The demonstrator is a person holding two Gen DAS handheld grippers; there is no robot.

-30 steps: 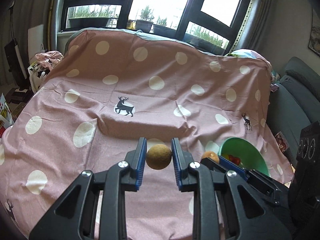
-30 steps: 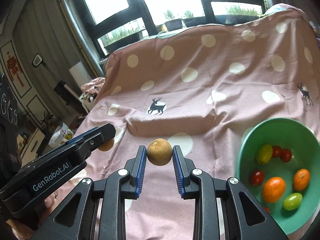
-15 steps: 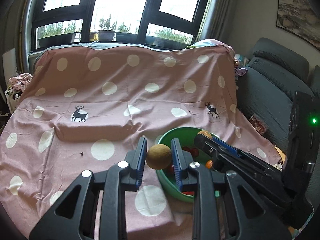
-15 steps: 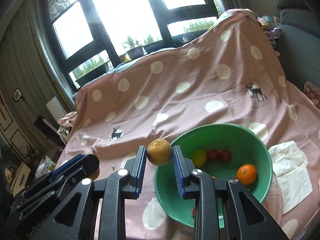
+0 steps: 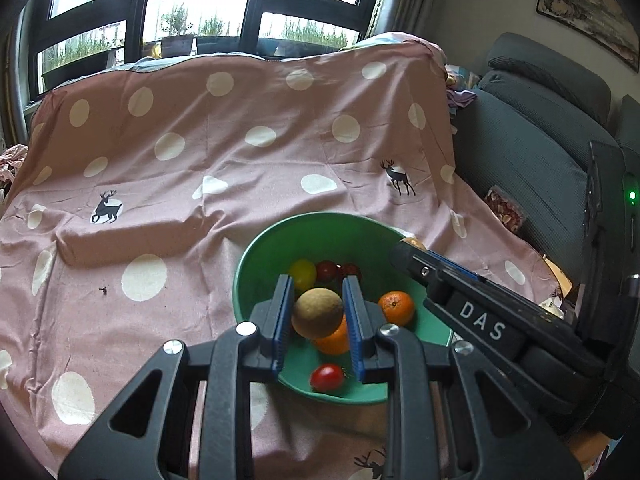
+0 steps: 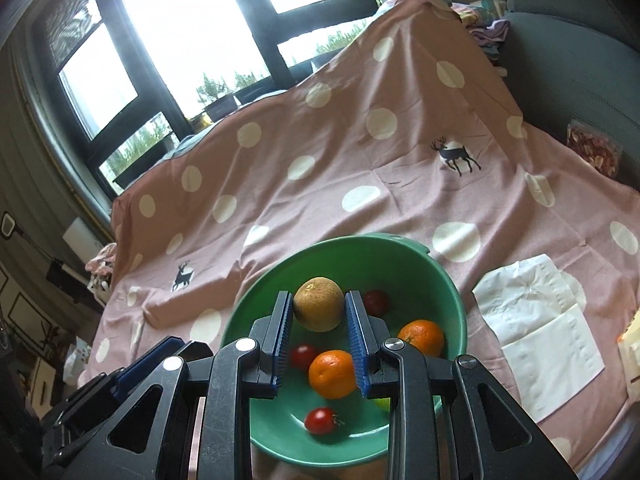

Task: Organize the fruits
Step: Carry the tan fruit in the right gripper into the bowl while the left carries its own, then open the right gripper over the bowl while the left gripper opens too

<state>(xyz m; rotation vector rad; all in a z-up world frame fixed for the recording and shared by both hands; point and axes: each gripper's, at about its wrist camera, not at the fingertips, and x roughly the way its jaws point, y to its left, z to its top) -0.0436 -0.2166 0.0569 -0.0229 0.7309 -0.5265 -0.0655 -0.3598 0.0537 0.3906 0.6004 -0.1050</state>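
In the left wrist view, the left gripper's (image 5: 318,311) brown fruit (image 5: 317,313) is covering the upper part of an orange (image 5: 334,340) in the green bowl (image 5: 256,248), and the fingers (image 5: 282,316) are hiding the bowl's near rim. The right gripper (image 5: 416,258) is reaching across the bowl's right edge; only a sliver of the fruit it is holding (image 5: 414,243) is showing. In the right wrist view, a yellow-green fruit (image 6: 383,403) is peeking out from behind the right finger, too little to identify. The picture's left edge is cutting off the left gripper (image 6: 120,384). At the cloth's right edge, a pale object (image 6: 632,340) is being cropped beyond recognition.
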